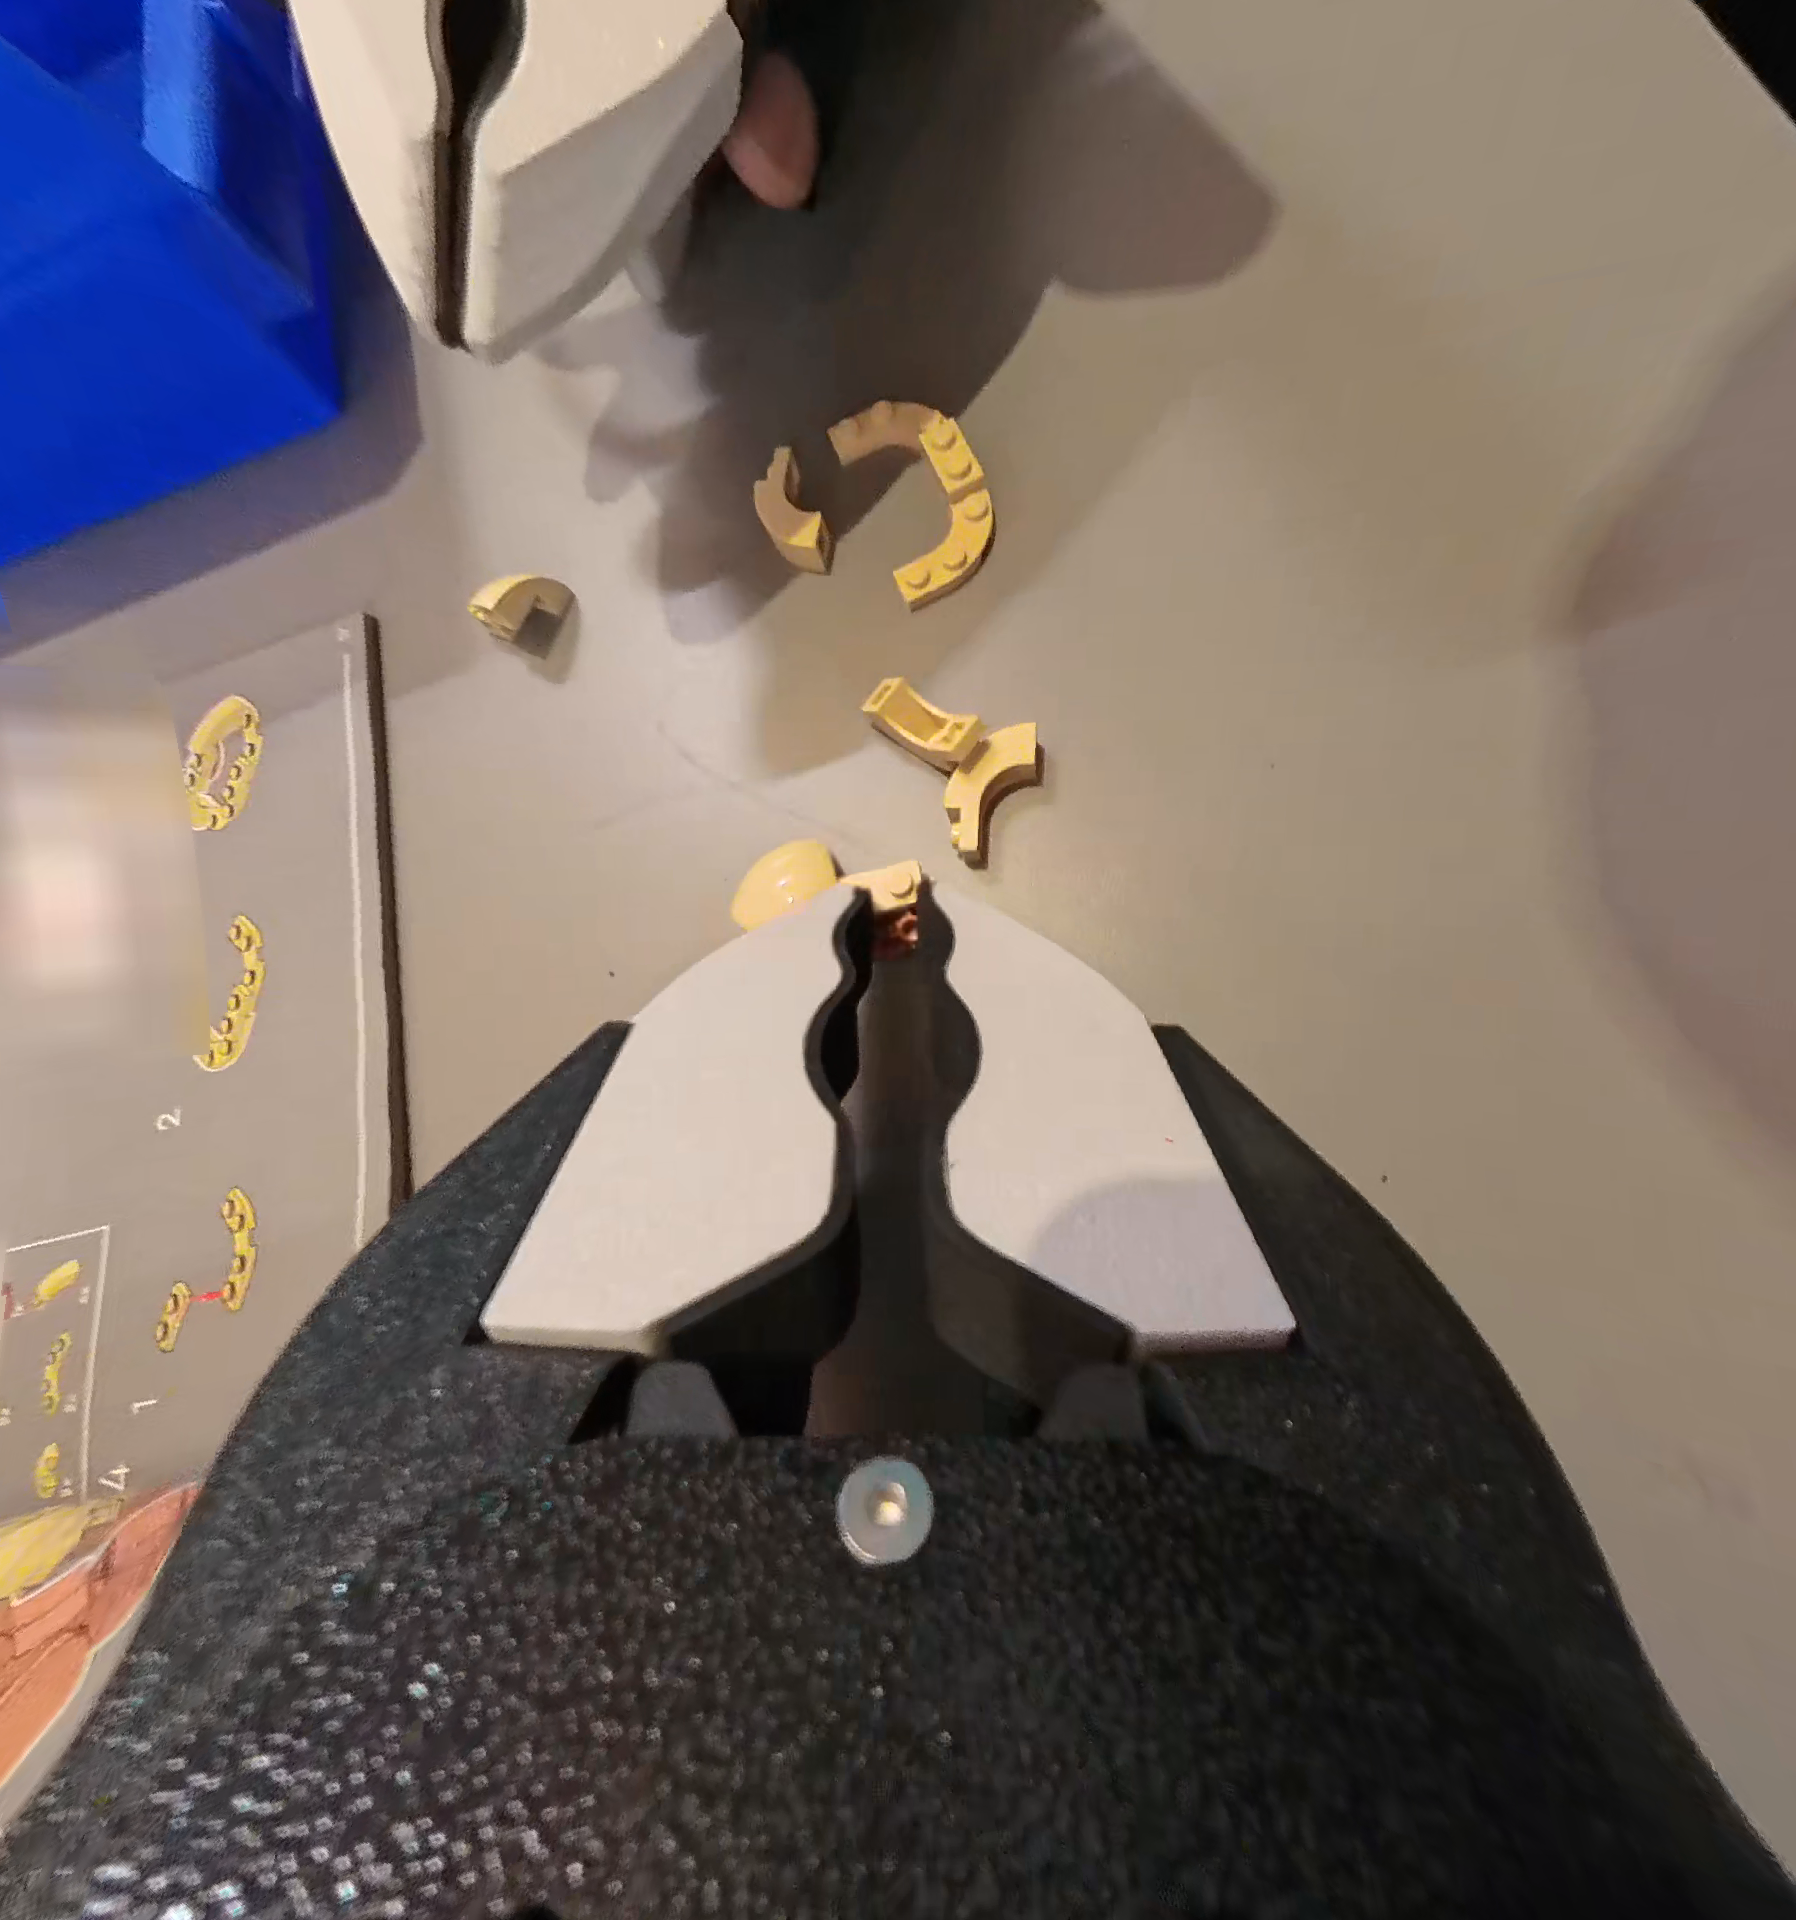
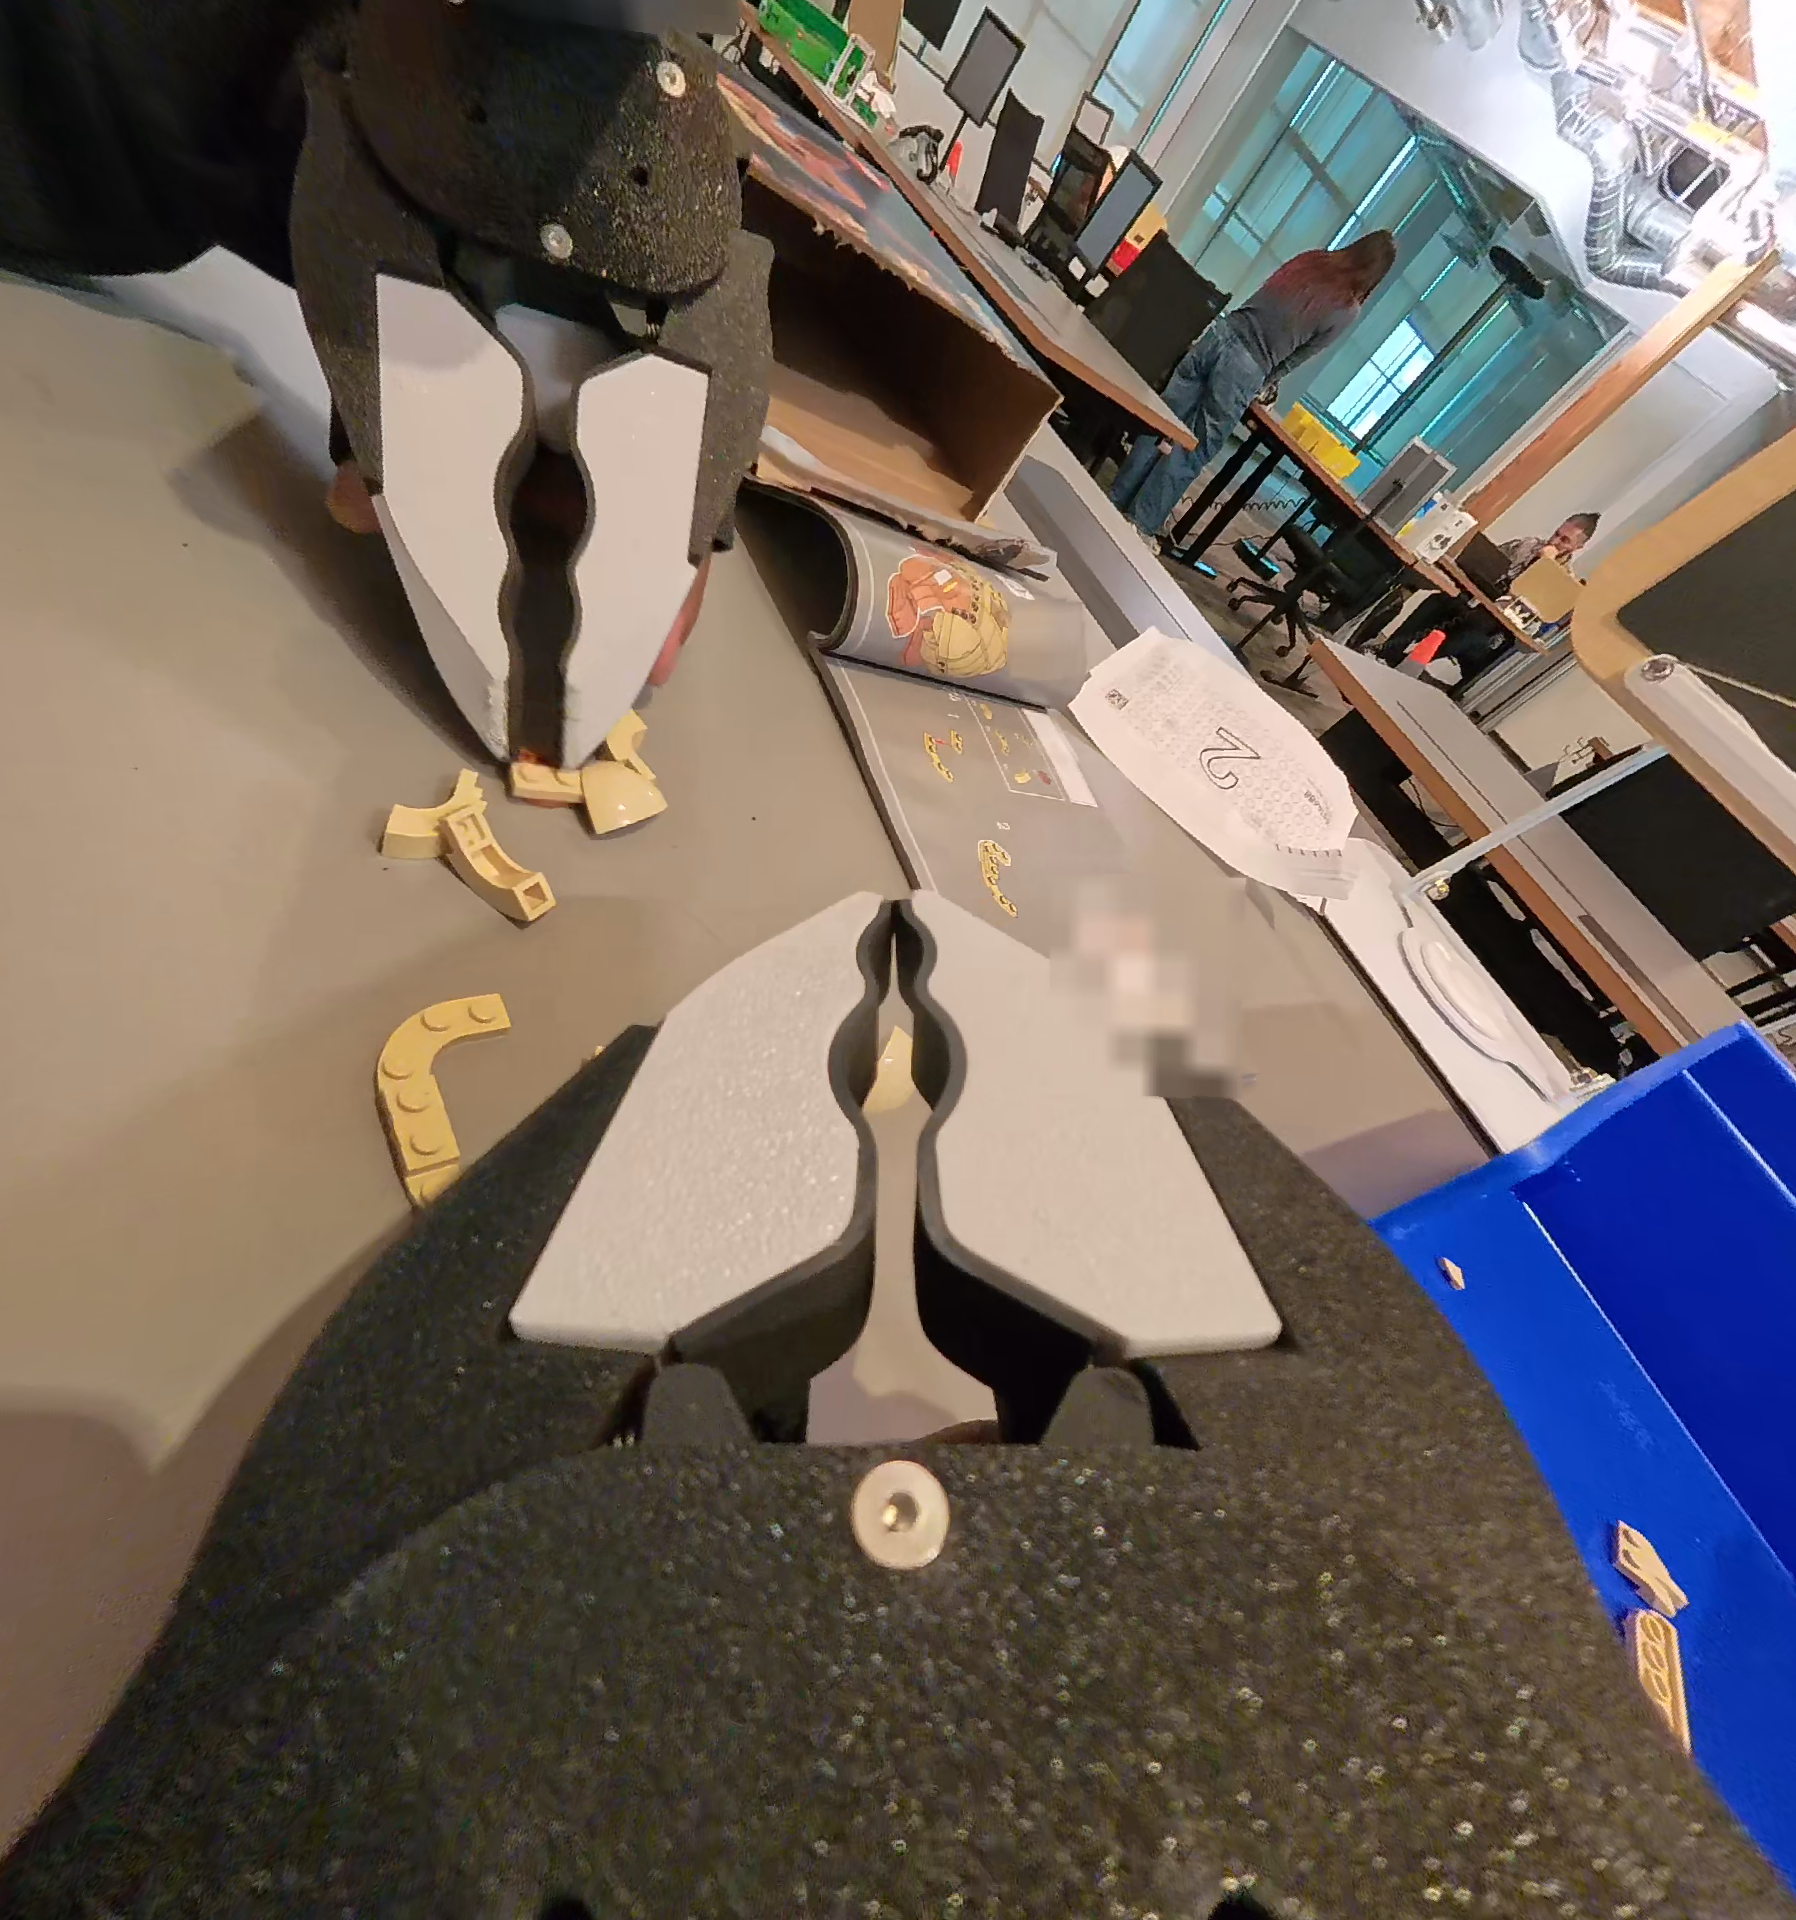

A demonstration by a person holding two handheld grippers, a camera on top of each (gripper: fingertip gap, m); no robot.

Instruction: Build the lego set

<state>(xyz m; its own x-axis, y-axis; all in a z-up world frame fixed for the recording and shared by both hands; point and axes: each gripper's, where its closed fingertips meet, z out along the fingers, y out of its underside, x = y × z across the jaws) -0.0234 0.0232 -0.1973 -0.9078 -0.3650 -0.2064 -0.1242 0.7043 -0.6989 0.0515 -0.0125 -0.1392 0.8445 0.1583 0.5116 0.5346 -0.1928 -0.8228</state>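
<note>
At desk [image 2: 94,623] level my left gripper [image 1: 889,894] points its fingers down, pinched on a small tan brick [image 1: 899,886] w/ a reddish bit under it — beside a tan dome piece [image 1: 780,883]. Right gripper [image 2: 894,914] hovers clenched, nothing in it, clear of the curved tan plate [image 2: 426,1070].

The grey worktop [image 2: 125,644] runs back into a large open workshop. Behind it stand long desks [image 2: 1081,343] with wooden edges and dark legs, carrying a row of black monitors [image 2: 1019,145]. Black office chairs [image 2: 1278,592] sit between the rows. The far wall is mostly tall windows [image 2: 1413,218] with dark frames, glowing blue-green with daylight. Silver ventilation ducts [image 2: 1642,197] and pipes hang under the ceiling at upper right. One person [image 2: 1247,353] stands at a desk, back turned — another [image 2: 1538,551] sits farther off. An orange cone [image 2: 1426,650] stands on the floor.
</note>
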